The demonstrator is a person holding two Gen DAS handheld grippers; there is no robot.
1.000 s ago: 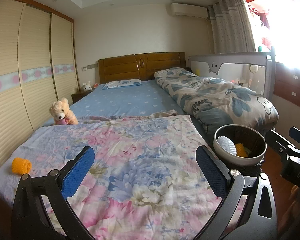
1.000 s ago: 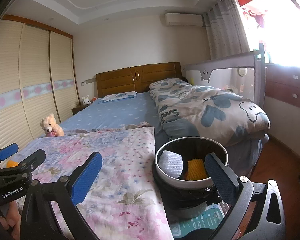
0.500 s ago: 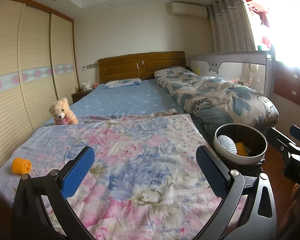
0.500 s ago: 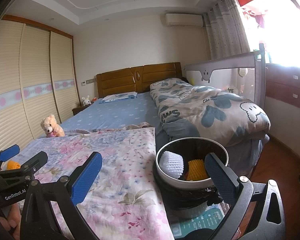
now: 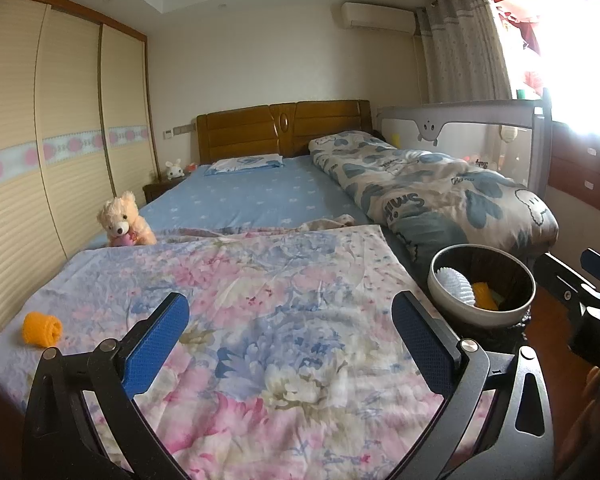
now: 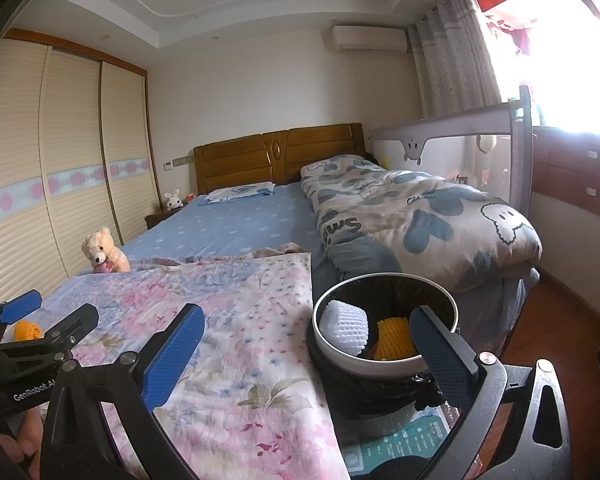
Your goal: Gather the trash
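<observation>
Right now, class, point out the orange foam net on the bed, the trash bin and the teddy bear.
orange foam net [image 5: 42, 329], left wrist view, its middle.
trash bin [image 6: 384, 364], right wrist view, near rim.
teddy bear [image 5: 122, 220], left wrist view, its face.

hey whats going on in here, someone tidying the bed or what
A person is collecting trash from a bed with a handheld gripper in each hand. Both the left gripper and the right gripper are open and empty. The trash bin at the foot of the bed already holds a white foam net and a yellow foam net. One orange foam net lies on the floral blanket, nearer the left gripper, so it likely goes next.
</observation>
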